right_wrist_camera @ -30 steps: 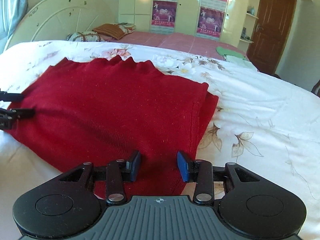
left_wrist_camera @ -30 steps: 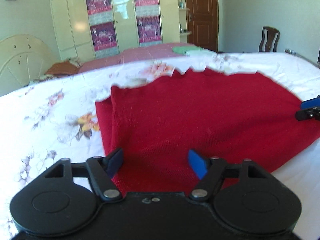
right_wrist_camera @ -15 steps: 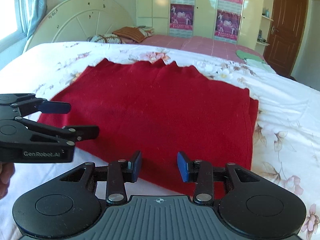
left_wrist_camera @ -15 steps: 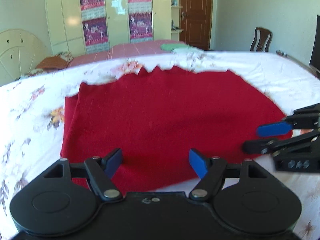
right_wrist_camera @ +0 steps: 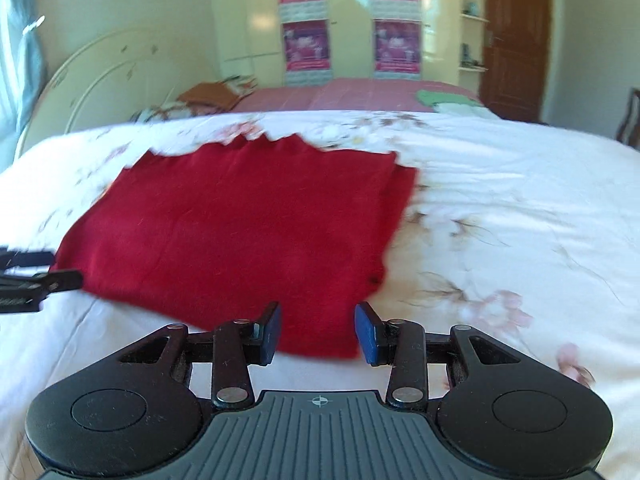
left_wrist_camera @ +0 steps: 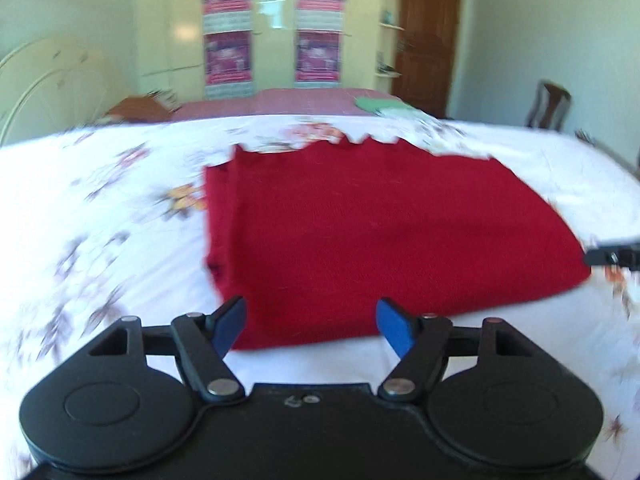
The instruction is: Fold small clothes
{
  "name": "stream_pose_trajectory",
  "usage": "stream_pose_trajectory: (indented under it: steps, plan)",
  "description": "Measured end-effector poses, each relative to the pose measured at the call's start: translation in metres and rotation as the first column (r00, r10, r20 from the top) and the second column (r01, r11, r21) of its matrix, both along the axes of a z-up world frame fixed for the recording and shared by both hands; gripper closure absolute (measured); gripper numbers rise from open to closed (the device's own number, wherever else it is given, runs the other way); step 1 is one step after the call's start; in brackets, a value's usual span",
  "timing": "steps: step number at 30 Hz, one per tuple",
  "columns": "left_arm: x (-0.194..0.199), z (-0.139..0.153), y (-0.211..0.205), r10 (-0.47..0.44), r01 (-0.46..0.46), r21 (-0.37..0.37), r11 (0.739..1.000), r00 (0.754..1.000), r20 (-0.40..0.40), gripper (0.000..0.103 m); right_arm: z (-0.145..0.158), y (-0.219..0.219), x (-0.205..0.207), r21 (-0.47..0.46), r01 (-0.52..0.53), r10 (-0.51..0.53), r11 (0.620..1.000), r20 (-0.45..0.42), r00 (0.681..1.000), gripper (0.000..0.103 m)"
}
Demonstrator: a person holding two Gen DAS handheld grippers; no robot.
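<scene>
Floral bedsheet (left_wrist_camera: 100,208) bears a folded red garment (left_wrist_camera: 380,232), lying flat.

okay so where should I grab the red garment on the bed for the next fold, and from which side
Probably the near hem of the red garment, one corner per gripper: left gripper at the near left corner, right gripper at the near right. Come in low from the near side. It lies flat on the floral bedspread, and that straight edge faces both open jaws; the left jaws are closing, empty.

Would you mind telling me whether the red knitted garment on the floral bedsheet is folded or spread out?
Folded: the red knitted garment lies flat as a neat rectangle, and a second layer edge shows along its side.
</scene>
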State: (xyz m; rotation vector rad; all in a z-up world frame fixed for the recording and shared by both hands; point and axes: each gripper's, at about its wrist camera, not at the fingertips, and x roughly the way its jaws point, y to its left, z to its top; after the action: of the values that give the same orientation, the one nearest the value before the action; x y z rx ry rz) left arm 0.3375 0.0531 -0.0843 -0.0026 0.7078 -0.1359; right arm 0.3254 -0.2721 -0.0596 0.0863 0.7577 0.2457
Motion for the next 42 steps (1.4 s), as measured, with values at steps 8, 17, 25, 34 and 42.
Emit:
stream_pose_trajectory:
  steps: [8,17,25,34,42]
  plan:
    - [0.013,-0.022,0.060,0.198,-0.230,-0.263,0.937,0.970,-0.143,0.051,-0.010,-0.033,0.012,0.163,0.049,-0.036,0.985,-0.084,0.996,0.064]
    - [0.030,-0.022,0.064,0.131,-0.162,-0.319,0.934,0.985,-0.116,0.094,-0.018,-0.018,0.018,0.120,-0.074,0.085,0.990,-0.086,0.993,0.092]
    - [0.033,-0.019,0.063,0.013,-0.025,-0.122,0.992,0.995,-0.100,0.097,-0.011,-0.030,0.010,0.064,-0.121,0.124,0.991,-0.045,0.991,0.093]
    - [0.006,0.003,0.057,0.138,-0.138,0.014,0.990,0.990,0.020,0.042,0.000,-0.023,0.004,-0.024,-0.041,0.041,0.999,0.007,0.999,0.041]
    - [0.026,-0.013,-0.023,-0.015,0.016,0.022,1.000,1.000,-0.006,0.038,0.001,0.029,0.017,-0.038,-0.164,0.164,0.986,0.017,0.986,0.068]
